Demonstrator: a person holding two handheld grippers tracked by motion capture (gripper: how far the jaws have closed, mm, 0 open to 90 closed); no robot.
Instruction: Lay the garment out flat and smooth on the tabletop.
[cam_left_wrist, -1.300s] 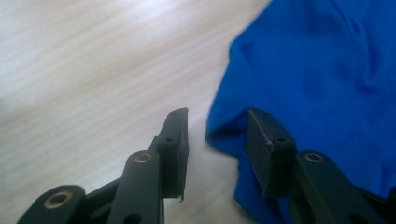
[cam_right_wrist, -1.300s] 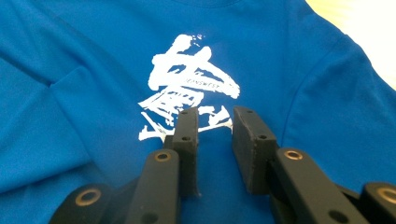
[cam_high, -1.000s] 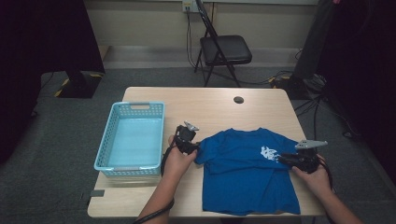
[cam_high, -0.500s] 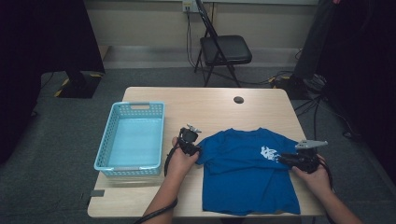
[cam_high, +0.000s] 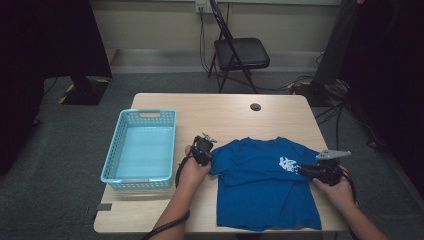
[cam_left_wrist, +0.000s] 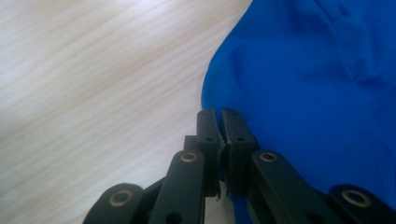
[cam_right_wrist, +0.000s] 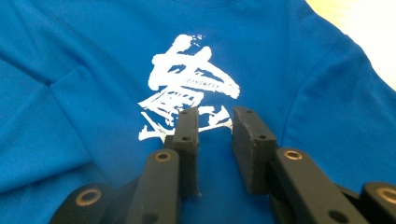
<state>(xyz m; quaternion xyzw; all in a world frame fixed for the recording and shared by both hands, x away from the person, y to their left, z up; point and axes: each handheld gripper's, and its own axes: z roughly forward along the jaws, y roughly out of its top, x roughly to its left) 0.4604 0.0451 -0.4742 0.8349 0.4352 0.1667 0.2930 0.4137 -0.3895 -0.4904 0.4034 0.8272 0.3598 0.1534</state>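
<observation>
Blue tee (cam_high: 267, 187) edge: left gripper (cam_left_wrist: 219, 122) jaws just closed on it.

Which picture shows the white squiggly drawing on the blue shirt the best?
The right gripper view: the white print sits large and sharp on the blue shirt, just past the right gripper. In the high view the print is a tiny white patch. The left gripper view has plain blue cloth there.
</observation>
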